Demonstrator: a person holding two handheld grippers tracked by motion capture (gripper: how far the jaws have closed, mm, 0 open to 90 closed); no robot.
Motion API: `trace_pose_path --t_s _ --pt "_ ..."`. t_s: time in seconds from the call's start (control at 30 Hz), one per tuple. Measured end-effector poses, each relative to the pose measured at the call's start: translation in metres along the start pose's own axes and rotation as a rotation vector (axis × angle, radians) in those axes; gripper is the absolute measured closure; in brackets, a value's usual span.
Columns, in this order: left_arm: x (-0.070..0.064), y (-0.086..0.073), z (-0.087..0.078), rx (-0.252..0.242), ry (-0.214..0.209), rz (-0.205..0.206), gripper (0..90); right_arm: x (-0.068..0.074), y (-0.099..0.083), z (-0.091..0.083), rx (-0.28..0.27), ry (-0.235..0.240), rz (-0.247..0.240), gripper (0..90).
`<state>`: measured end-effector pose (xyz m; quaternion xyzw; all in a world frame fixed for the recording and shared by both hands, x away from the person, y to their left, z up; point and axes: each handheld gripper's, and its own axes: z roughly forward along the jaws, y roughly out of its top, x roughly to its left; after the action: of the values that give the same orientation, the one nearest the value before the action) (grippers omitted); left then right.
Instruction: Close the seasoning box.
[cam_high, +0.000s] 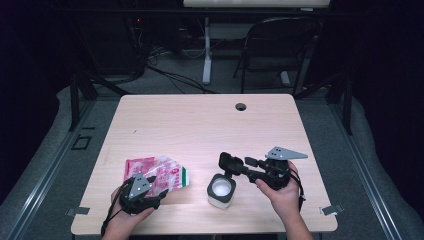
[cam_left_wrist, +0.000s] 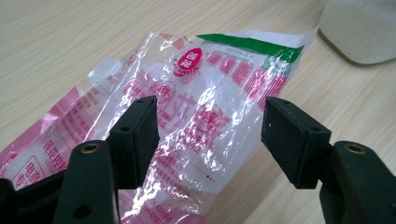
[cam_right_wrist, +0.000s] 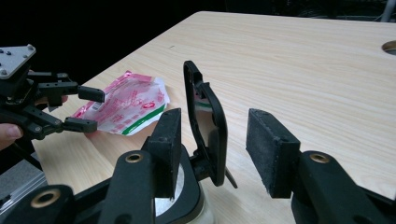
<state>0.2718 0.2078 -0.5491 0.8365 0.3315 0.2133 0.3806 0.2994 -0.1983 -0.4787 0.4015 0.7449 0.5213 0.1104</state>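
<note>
A crinkled clear bag (cam_high: 160, 172) with pink print and a green stripe lies flat at the table's front left. My left gripper (cam_high: 159, 189) hovers open at its near edge, and the bag (cam_left_wrist: 224, 79) spans the gap between the jaws of that gripper (cam_left_wrist: 212, 112). A small white container (cam_high: 221, 191) stands front centre, its black hinged lid (cam_high: 229, 162) flipped upright. My right gripper (cam_high: 247, 168) reaches in from the right. In the right gripper view the lid (cam_right_wrist: 205, 112) stands between that open gripper's (cam_right_wrist: 215, 123) jaws, nearer the left one.
The wooden table (cam_high: 210, 125) has a cable hole (cam_high: 241, 106) near its far edge. A folding chair (cam_high: 280, 45) and a desk leg (cam_high: 206, 50) stand beyond it. In the left gripper view the container (cam_left_wrist: 364, 28) sits at the upper right, beyond the bag.
</note>
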Motion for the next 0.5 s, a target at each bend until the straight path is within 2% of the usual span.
trace_pose_path --t_s 0.1,0.23,0.37,0.5 --pt "0.002 -0.002 -0.003 -0.003 0.009 -0.006 36.5 0.001 0.001 0.005 0.014 0.01 -0.007 56.8" --pt "0.004 -0.005 -0.007 -0.003 0.024 -0.016 36.5 0.002 0.002 0.012 0.027 0.019 -0.023 64.3" --pt "0.006 -0.007 -0.011 -0.001 0.038 -0.024 36.6 0.003 0.002 0.014 0.039 -0.006 -0.054 73.4" --pt "0.009 -0.009 -0.014 -0.009 0.049 -0.038 36.7 0.0 0.003 0.015 0.043 -0.012 -0.062 80.0"
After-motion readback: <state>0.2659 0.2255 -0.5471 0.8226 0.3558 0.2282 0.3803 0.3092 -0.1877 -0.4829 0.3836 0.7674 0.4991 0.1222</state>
